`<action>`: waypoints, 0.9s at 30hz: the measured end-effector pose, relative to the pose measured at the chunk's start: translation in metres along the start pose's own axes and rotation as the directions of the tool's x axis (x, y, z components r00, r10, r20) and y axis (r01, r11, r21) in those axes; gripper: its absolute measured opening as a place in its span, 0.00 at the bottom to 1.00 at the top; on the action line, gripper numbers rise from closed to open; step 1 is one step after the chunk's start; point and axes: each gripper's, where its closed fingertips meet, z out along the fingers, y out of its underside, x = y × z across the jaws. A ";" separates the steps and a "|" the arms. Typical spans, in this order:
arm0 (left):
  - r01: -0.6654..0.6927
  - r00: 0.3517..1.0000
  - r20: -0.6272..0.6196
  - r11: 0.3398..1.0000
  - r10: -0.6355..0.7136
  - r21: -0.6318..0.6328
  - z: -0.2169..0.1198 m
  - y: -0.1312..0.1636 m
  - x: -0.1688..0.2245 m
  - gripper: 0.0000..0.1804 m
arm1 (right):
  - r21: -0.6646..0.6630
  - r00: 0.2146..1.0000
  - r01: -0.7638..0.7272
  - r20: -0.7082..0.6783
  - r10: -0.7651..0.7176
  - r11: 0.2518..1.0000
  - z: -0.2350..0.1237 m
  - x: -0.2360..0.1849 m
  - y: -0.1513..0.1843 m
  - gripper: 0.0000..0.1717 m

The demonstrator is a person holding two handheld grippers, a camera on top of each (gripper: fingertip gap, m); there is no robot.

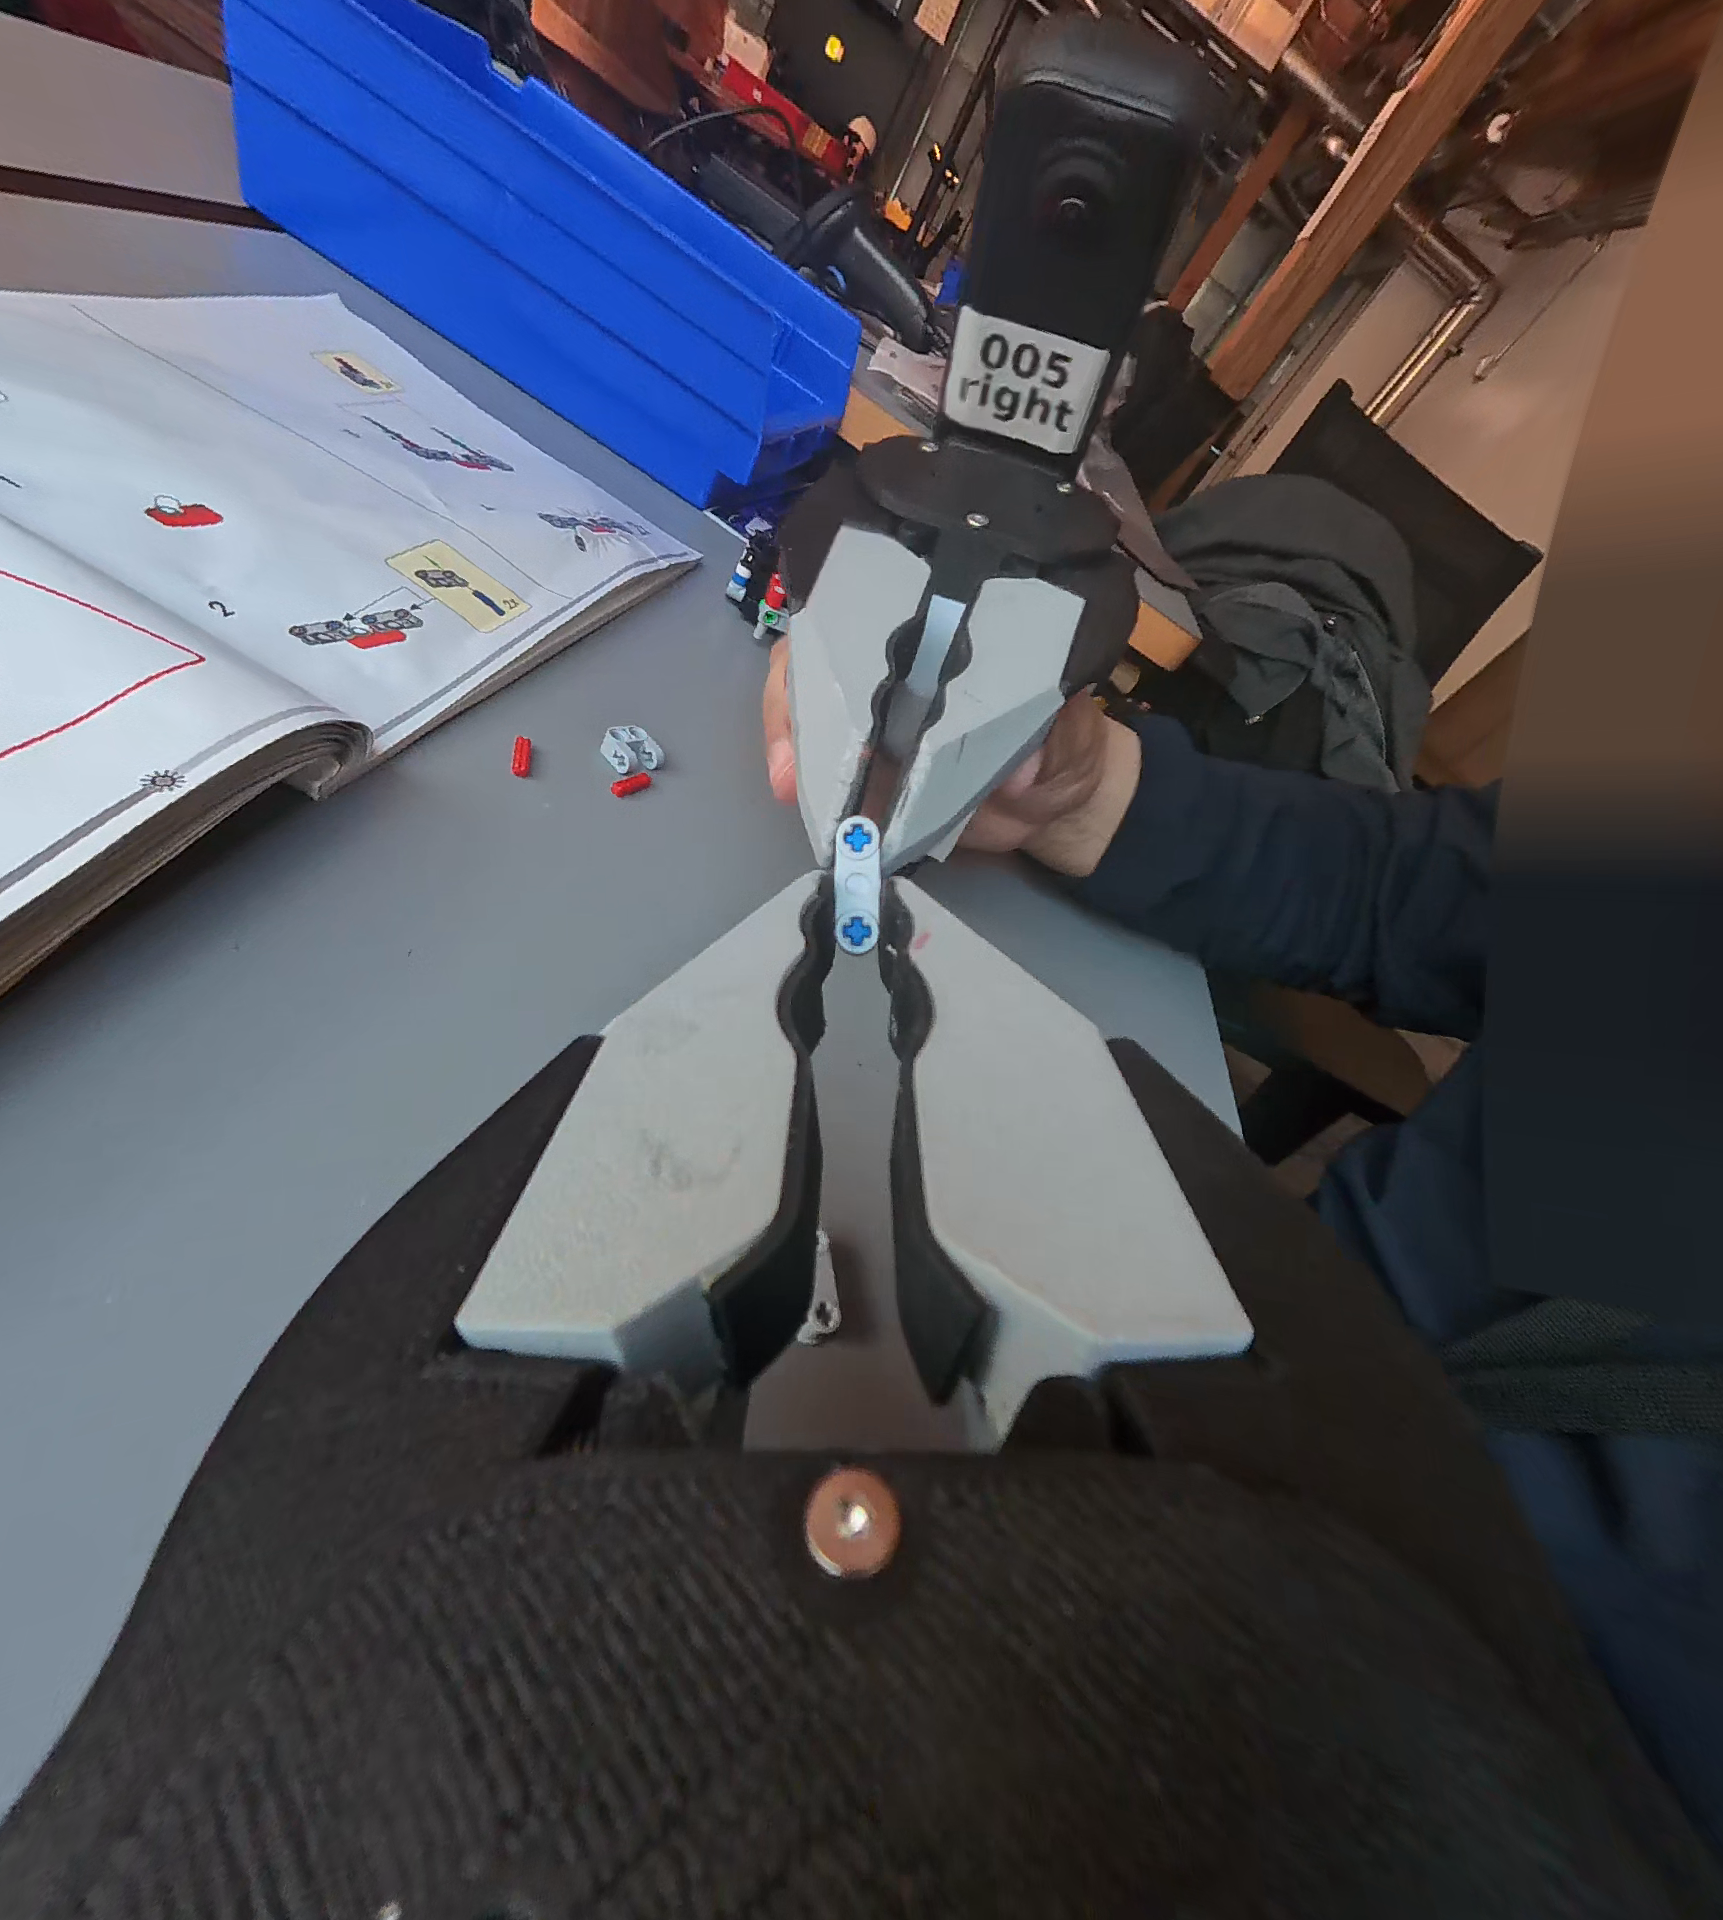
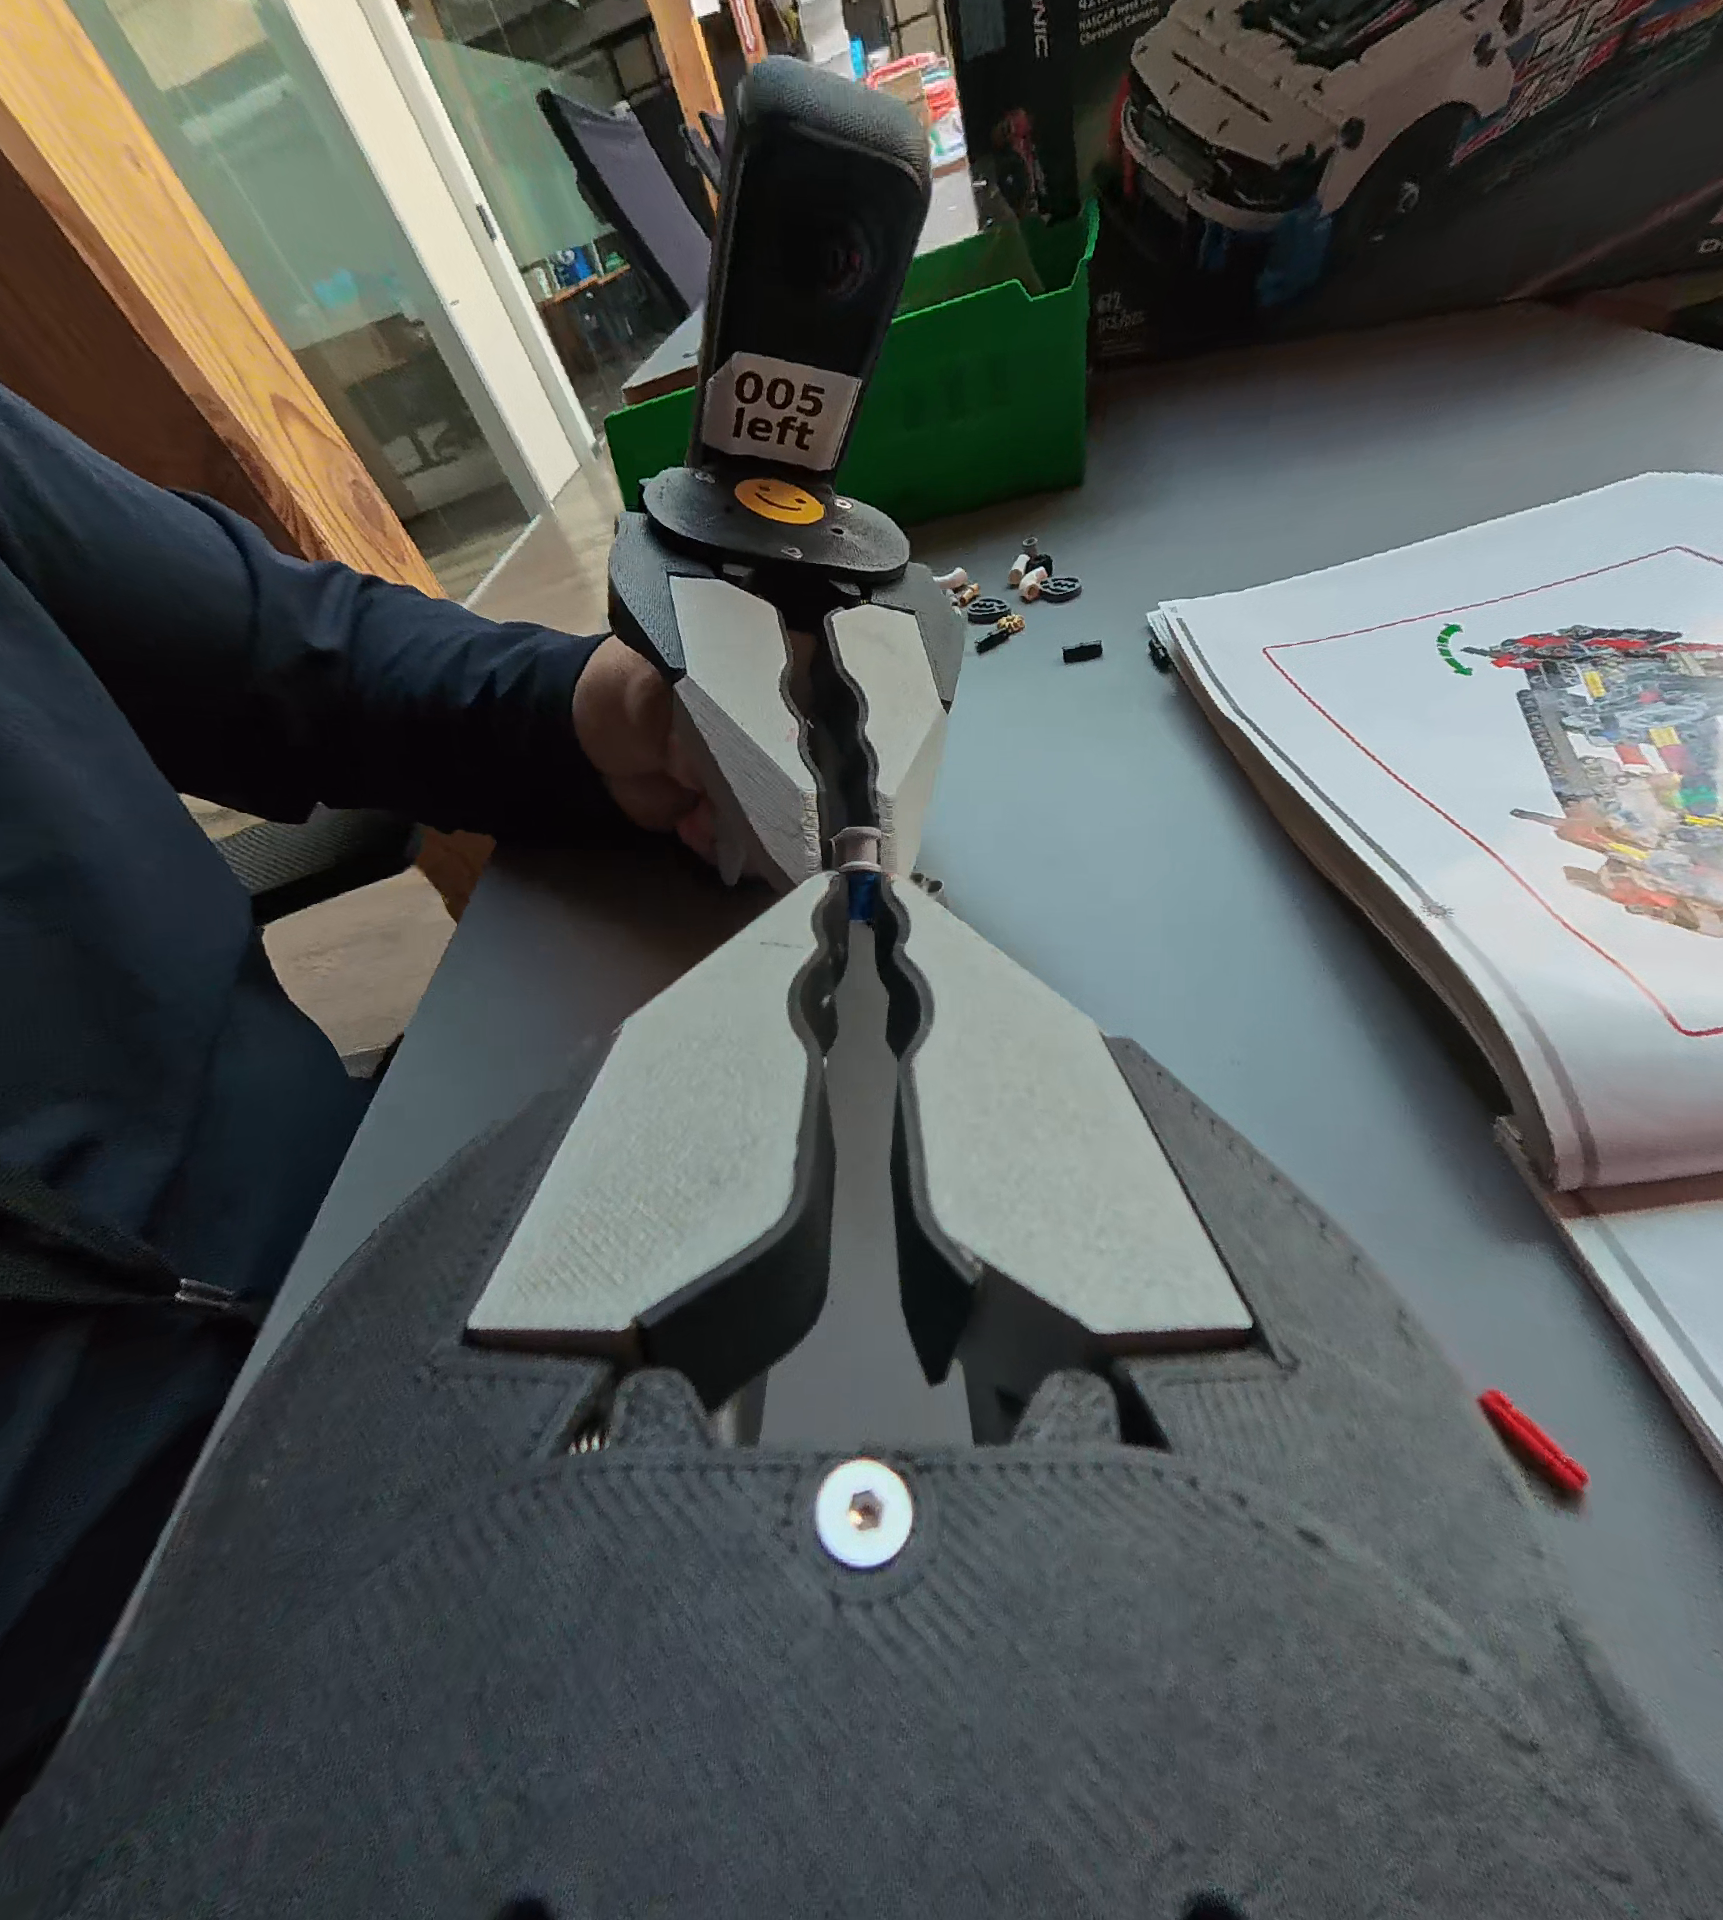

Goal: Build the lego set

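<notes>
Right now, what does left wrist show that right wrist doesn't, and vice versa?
Left wrist only: blue bins, two red pins beside a loose grey connector, and the flat face of the grey link with blue cross axles.

Right wrist only: green bin, the model car box, scattered small parts, and a blue pin at the right gripper tips.

Both: left gripper and right gripper tip to tip over the grey table, and the open instruction booklet.

R gripper (image 2: 862, 914) fingers pinch blue pin. L gripper (image 2: 852, 847) opposite grips its grey connector. Open manual (image 2: 1459, 831) on table (image 2: 1096, 831).
</notes>
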 end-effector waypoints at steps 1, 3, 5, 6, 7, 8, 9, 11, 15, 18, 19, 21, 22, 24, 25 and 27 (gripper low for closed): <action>-0.001 1.000 0.007 1.000 0.001 -0.004 0.000 0.000 -0.002 0.03 | -0.006 1.000 -0.026 0.001 0.026 1.000 0.001 0.002 0.001 0.01; -0.020 0.999 0.028 0.999 0.021 -0.040 0.001 0.004 -0.004 0.03 | -0.072 0.999 -0.021 -0.025 0.020 0.997 0.001 0.003 0.007 0.01; -0.103 0.988 0.109 0.990 0.113 -0.097 0.003 0.010 -0.008 0.03 | -0.155 0.998 0.003 -0.059 -0.012 0.988 0.001 0.006 0.015 0.01; -0.178 0.965 0.168 0.974 0.200 -0.137 0.003 0.013 -0.012 0.03 | -0.172 0.998 -0.015 -0.066 0.004 0.985 0.002 0.008 0.019 0.01; -0.230 0.940 0.214 0.956 0.267 -0.183 0.003 0.016 -0.016 0.03 | -0.181 0.997 -0.042 -0.066 0.030 0.983 0.003 0.010 0.023 0.01; -0.239 0.928 0.237 0.948 0.286 -0.210 0.003 0.019 -0.019 0.03 | -0.188 0.997 -0.065 -0.063 0.054 0.980 0.005 0.011 0.027 0.01; -0.241 0.926 0.245 0.949 0.288 -0.204 0.002 0.018 -0.019 0.03 | -0.180 0.996 -0.073 -0.063 0.063 0.981 0.005 0.012 0.027 0.01; -0.283 0.898 0.280 0.932 0.340 -0.225 0.001 0.018 -0.023 0.03 | -0.172 0.994 -0.099 -0.061 0.089 0.980 0.006 0.015 0.026 0.01; -0.390 0.794 0.351 0.859 0.496 -0.331 0.000 0.021 -0.032 0.02 | -0.210 0.983 -0.174 -0.089 0.159 0.962 0.010 0.025 0.036 0.00; -0.404 0.790 0.350 0.857 0.503 -0.319 0.000 0.019 -0.031 0.02 | -0.205 0.987 -0.137 -0.107 0.117 0.969 0.010 0.025 0.034 0.00; -0.370 0.824 0.339 0.884 0.455 -0.286 0.000 0.018 -0.030 0.02 | -0.202 0.988 -0.138 -0.102 0.119 0.970 0.009 0.025 0.033 0.00; -0.372 0.818 0.342 0.879 0.462 -0.297 0.000 0.019 -0.031 0.02 | -0.207 0.987 -0.142 -0.102 0.123 0.968 0.010 0.026 0.035 0.00; -0.389 0.807 0.348 0.872 0.478 -0.297 0.000 0.018 -0.030 0.02 | -0.203 0.987 -0.149 -0.094 0.132 0.968 0.011 0.025 0.034 0.00; -0.389 0.807 0.348 0.872 0.478 -0.297 0.000 0.018 -0.030 0.02 | -0.197 0.985 -0.166 -0.084 0.152 0.966 0.011 0.024 0.034 0.00; -0.374 0.816 0.347 0.880 0.463 -0.294 -0.001 0.019 -0.031 0.02 | -0.202 0.984 -0.170 -0.090 0.155 0.964 0.011 0.025 0.034 0.00; -0.353 0.830 0.345 0.892 0.437 -0.281 -0.001 0.018 -0.032 0.02 | -0.203 0.983 -0.174 -0.099 0.156 0.964 0.012 0.027 0.035 0.00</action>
